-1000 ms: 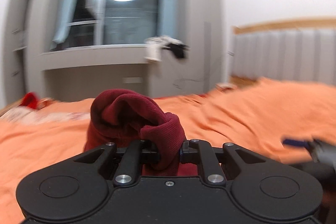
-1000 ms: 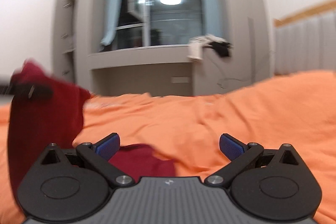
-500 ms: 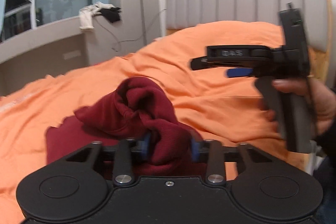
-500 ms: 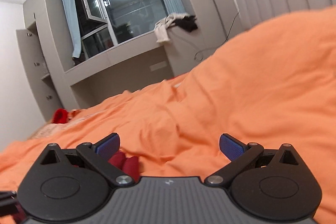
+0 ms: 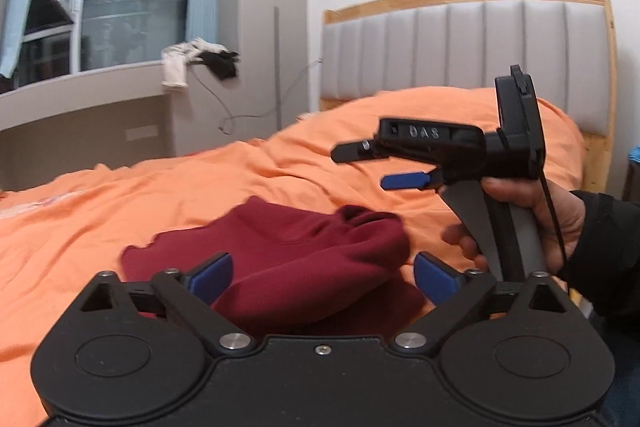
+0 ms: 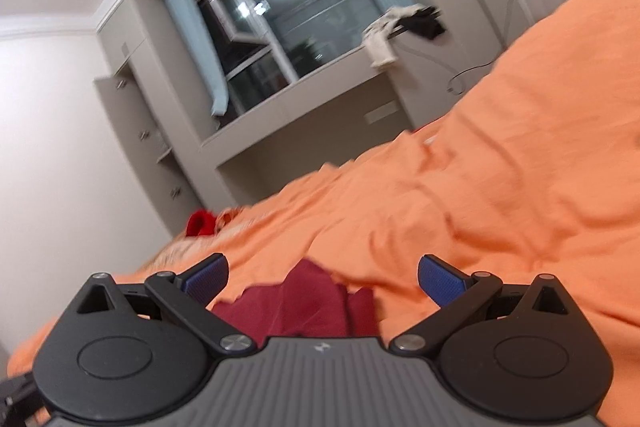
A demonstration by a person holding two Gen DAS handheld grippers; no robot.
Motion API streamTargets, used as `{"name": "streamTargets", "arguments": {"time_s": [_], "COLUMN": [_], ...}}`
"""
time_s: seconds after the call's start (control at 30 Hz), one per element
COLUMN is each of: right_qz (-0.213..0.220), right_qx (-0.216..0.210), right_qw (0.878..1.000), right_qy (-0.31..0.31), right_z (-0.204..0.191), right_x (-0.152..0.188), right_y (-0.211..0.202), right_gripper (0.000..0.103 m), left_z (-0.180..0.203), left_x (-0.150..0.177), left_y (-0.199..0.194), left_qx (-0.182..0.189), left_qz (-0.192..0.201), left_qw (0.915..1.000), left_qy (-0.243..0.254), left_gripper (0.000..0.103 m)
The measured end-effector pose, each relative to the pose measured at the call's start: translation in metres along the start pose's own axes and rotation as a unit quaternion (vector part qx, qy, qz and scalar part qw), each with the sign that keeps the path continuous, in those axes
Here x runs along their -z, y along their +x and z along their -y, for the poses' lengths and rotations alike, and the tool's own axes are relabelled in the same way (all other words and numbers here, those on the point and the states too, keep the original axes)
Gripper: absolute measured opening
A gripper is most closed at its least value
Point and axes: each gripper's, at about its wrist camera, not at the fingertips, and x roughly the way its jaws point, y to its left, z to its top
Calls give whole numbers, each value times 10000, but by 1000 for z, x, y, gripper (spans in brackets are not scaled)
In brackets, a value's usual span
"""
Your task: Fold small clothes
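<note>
A dark red knitted garment (image 5: 304,259) lies loosely bunched on the orange bedspread (image 5: 120,203). My left gripper (image 5: 320,273) is open, its blue pads on either side of the garment's near edge, not gripping it. My right gripper (image 6: 322,277) is open and empty, held above the bed; an edge of the garment (image 6: 312,303) shows just below it. In the left wrist view the right gripper (image 5: 380,167) hovers above and to the right of the garment, held by a hand.
A grey padded headboard (image 5: 460,43) with a wooden frame stands at the right. A window ledge (image 5: 80,83) with draped cloths (image 5: 200,61) lies beyond the bed. A bright red item (image 6: 202,223) sits at the far bed corner.
My left gripper has opened and let go of the red garment, which now lies flatter on the bed. The right gripper has tilted upward and stays open.
</note>
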Motion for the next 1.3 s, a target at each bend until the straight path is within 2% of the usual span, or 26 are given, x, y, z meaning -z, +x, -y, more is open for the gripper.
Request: {"name": "streamTargets", "arguments": {"time_s": [0.17,0.27,0.37,0.53,0.67,0.77,0.87,0.93,0.97,1.0,1.03,1.13,1.3], "right_qz": [-646,-857,-806,-633,-485,-454,-432,-469,-498,-532,-575,-513,-510], "right_qx": [-105,-112,-112,209,464,266,265,230,215,214,255,396,569], "right_qw": [9978,9953,9930,9968,9957,9947,9947,9945,9945,9946,9948,9965,9967], "right_qy": [-114,437,858,435,635,886,892,905,895,870,804,525,272], "right_z": [-10,0,11,3,6,16,18,16,14,12,9,0,2], "right_x": [13,18,22,23,23,22,21,22,23,24,25,27,31], "right_y": [22,30,31,22,6,0,-3,-4,-5,-5,-6,-18,-34], "right_gripper": [103,103,103,103,99,85,69,48,43,31,23,14,14], "left_z": [-23,-38,-44,-41,-36,-38,-38,-38,-37,-37,-37,-37,-33], "left_x": [10,19,25,27,28,27,28,28,29,30,31,32,32], "left_y": [-10,-14,-19,-21,-16,-13,-11,-9,-9,-10,-10,-13,-10], "left_qx": [10,24,-39,13,159,244,329,370,384,399,416,534,684], "left_qz": [-69,-82,-62,-49,-113,-131,-152,-192,-200,-201,-211,-218,-314], "left_qw": [9997,9989,9985,9991,9991,9984,9980,9978,9977,9975,9973,9961,9953], "left_qy": [-239,-467,-550,-410,-370,-496,-526,-523,-522,-539,-572,-665,-614], "left_gripper": [101,101,100,99,99,99,99,99,99,99,99,99,99]}}
